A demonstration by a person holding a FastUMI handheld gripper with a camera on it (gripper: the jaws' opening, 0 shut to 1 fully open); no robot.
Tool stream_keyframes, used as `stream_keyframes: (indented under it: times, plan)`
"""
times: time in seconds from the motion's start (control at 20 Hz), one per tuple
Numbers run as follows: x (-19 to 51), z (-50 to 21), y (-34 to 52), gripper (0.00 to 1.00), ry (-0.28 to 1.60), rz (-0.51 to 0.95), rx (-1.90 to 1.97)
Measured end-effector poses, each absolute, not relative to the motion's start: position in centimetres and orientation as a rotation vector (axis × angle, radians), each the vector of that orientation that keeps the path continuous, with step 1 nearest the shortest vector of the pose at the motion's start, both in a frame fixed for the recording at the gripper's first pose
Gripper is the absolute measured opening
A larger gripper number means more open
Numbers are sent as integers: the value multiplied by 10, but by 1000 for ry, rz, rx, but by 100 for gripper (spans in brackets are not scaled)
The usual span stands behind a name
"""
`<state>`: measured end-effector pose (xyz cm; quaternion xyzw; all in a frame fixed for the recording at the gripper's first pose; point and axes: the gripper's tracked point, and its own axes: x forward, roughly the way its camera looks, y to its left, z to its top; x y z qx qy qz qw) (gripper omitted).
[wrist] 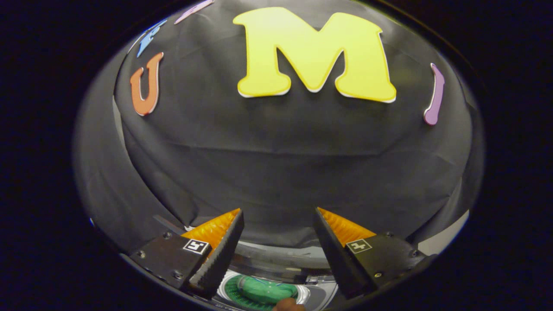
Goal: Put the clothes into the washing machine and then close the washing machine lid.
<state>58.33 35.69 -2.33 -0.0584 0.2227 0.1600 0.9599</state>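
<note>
My gripper (278, 216) is open, with a wide gap and nothing between its fingers. It is raised and faces the booth's black cloth wall. Below and between the fingers lies the top of the washing machine (276, 259), seen from above. Its round opening (263, 291) shows a green piece of clothing (265, 289) lying inside the drum. A small brownish shape (288, 306) sits at the near edge of the opening; I cannot tell what it is.
The black cloth wall (285, 172) fills the space ahead of the fingers and hangs close behind the machine. A pale strip (445, 237) shows low on the right beside the cloth.
</note>
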Motion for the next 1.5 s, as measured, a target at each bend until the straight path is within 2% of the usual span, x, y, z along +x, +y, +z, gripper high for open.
stream_keyframes:
  times: [0.2,0.3,0.55,1.3,1.5]
  plan:
    - [573,-52,363,100,550,291,-20]
    - [575,-52,360,100,509,267,-28]
    - [575,-56,360,100,545,287,-31]
    - [579,-53,362,100,428,310,-39]
    - [583,-49,365,100,339,340,-45]
